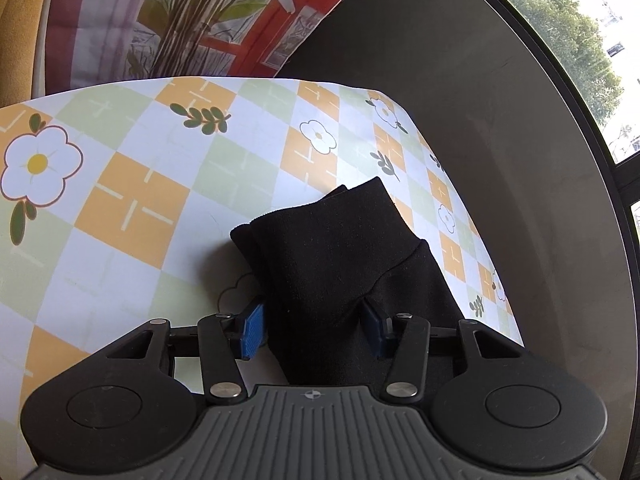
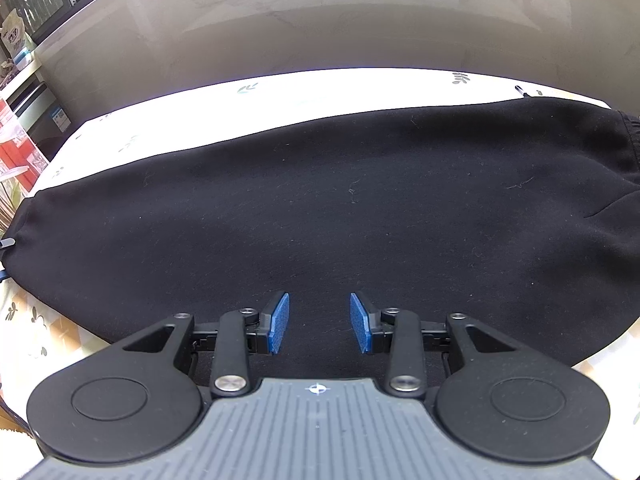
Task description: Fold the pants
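Black pants [image 2: 320,208] lie flat across the table, folded lengthwise, with the cuffed end at the far right. In the left wrist view the pants' leg end [image 1: 332,248] rises between my left gripper's [image 1: 314,328] blue pads; the jaws are wide apart, the cloth fills the gap and bunches at the right pad [image 1: 374,328], while the left pad [image 1: 252,330] stands just clear. My right gripper [image 2: 319,322] is open and empty, hovering just above the middle of the pants near their front edge.
The table wears a checked orange, green and white cloth with flowers [image 1: 160,184]. A grey wall [image 2: 320,20] runs behind the table. A patterned curtain [image 1: 200,16] hangs at the left, a window [image 1: 580,40] at the right. Shelves with boxes [image 2: 20,120] stand far left.
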Motion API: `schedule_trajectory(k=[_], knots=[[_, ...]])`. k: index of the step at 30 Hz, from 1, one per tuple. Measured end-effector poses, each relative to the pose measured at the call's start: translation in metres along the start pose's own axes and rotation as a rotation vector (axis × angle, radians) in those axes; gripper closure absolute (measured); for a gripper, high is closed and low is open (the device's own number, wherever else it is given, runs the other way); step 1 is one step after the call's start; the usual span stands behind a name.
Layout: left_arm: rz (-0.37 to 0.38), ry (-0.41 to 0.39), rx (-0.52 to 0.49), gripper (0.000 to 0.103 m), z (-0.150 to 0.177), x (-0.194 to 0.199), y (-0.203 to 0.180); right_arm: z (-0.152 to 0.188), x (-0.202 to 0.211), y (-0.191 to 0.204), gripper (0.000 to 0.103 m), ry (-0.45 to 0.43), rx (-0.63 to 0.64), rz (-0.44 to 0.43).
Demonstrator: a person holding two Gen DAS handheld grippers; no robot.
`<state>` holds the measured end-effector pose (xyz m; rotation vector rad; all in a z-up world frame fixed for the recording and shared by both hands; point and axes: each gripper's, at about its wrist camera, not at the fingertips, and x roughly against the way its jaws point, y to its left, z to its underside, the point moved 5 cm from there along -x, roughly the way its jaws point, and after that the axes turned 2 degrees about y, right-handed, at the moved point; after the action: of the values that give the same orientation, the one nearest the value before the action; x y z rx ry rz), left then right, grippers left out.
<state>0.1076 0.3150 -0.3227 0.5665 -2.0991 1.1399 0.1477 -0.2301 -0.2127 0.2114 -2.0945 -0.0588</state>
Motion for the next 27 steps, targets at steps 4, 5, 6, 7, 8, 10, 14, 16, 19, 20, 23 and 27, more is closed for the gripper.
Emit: schedule_trajectory(k=[4, 5, 6, 7, 8, 10, 14, 16, 19, 20, 23, 27], knots=[[-0.003, -0.022, 0.012, 0.049, -0.008, -0.004, 0.002, 0.002, 0.001, 0.003, 0.066, -0.001, 0.014, -0.006], [-0.002, -0.028, 0.025, 0.051, -0.01, -0.005, 0.003, 0.002, 0.001, 0.003, 0.066, -0.001, 0.019, -0.005], [0.001, -0.035, 0.042, 0.051, -0.011, -0.005, 0.004, 0.002, 0.002, 0.003, 0.066, -0.001, 0.023, -0.004], [0.002, -0.041, 0.048, 0.05, -0.013, -0.007, 0.004, 0.003, 0.002, 0.002, 0.066, 0.0, 0.026, -0.002], [0.001, -0.047, 0.043, 0.049, -0.015, -0.009, 0.002, 0.003, 0.002, 0.002, 0.066, 0.002, 0.025, 0.0], [-0.012, -0.053, 0.009, 0.045, -0.017, -0.012, -0.004, 0.003, 0.002, 0.0, 0.066, 0.008, 0.021, 0.007], [-0.042, -0.076, -0.033, 0.076, -0.022, -0.014, -0.009, 0.005, 0.003, -0.003, 0.066, 0.011, 0.021, 0.029], [-0.034, -0.094, -0.029, 0.078, -0.025, -0.008, -0.011, 0.006, 0.006, -0.003, 0.066, 0.003, 0.023, 0.044], [-0.029, -0.124, -0.045, 0.078, -0.032, 0.001, -0.017, 0.006, 0.016, -0.007, 0.066, -0.026, 0.003, 0.061], [-0.027, -0.13, -0.029, 0.079, -0.036, 0.003, -0.016, 0.005, 0.019, -0.008, 0.066, -0.036, -0.005, 0.064], [-0.032, -0.158, 0.001, 0.079, -0.053, 0.006, -0.017, 0.003, 0.025, -0.005, 0.066, -0.057, -0.015, 0.06], [-0.077, -0.223, -0.008, 0.079, -0.07, 0.011, -0.014, 0.008, 0.02, 0.009, 0.066, -0.029, 0.017, 0.027]])
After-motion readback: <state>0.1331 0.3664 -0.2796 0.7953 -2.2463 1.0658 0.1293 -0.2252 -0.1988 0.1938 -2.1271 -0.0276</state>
